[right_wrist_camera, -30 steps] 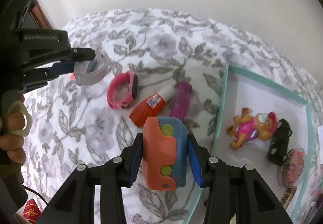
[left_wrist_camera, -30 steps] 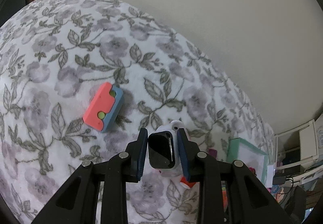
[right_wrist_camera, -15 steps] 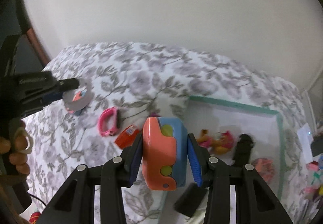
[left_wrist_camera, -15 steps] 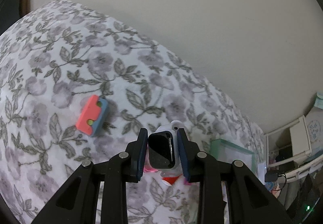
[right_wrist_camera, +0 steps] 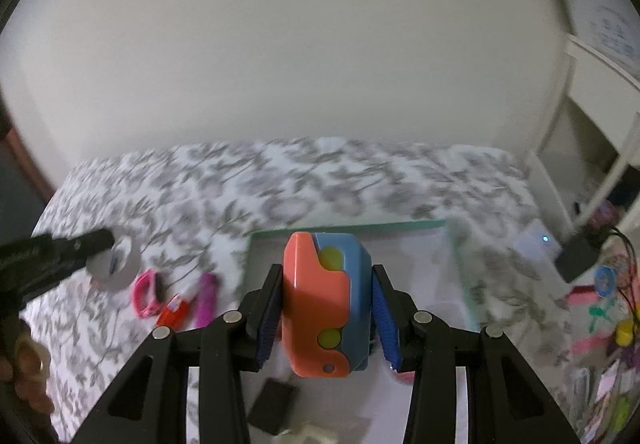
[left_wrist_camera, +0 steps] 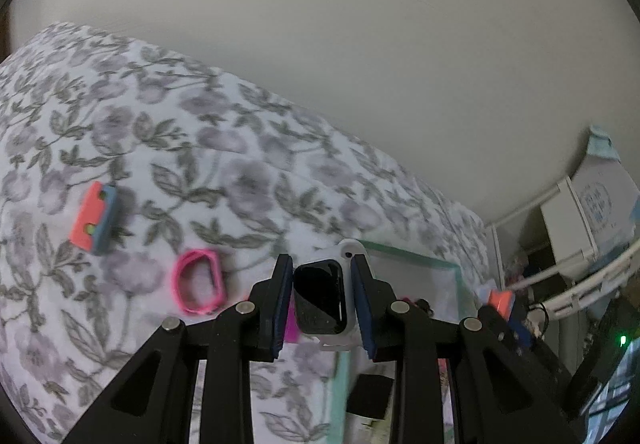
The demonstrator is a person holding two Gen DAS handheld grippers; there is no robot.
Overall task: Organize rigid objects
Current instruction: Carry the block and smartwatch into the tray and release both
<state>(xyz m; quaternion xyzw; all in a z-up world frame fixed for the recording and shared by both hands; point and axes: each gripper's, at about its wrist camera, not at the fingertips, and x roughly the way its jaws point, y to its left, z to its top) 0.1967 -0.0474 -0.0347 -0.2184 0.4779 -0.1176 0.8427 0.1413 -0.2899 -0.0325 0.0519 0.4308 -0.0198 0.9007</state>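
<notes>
My left gripper (left_wrist_camera: 320,272) is shut on a pale-strapped smartwatch (left_wrist_camera: 320,300) with a black face, held above the floral bedspread near the teal-rimmed tray (left_wrist_camera: 404,250). A second orange-and-blue block (left_wrist_camera: 94,217) and a pink watch (left_wrist_camera: 198,288) lie on the bedspread to its left. My right gripper (right_wrist_camera: 326,276) is shut on an orange-and-blue block (right_wrist_camera: 320,304) with yellow-green dots, held over the tray (right_wrist_camera: 348,227). In the right wrist view the left gripper (right_wrist_camera: 100,242) shows at the left with the watch strap (right_wrist_camera: 116,264).
An orange glue bottle (right_wrist_camera: 174,310) and a magenta stick (right_wrist_camera: 206,298) lie beside the pink watch (right_wrist_camera: 146,292), left of the tray. A black item (right_wrist_camera: 272,410) sits in the tray. White shelving (right_wrist_camera: 592,123) and colourful clutter (right_wrist_camera: 612,304) stand right of the bed. A wall is behind.
Both grippers have risen and pulled back, still holding their objects. The right one now hangs over the tray. The left one moved toward the tray, bringing the pink watch into view.
</notes>
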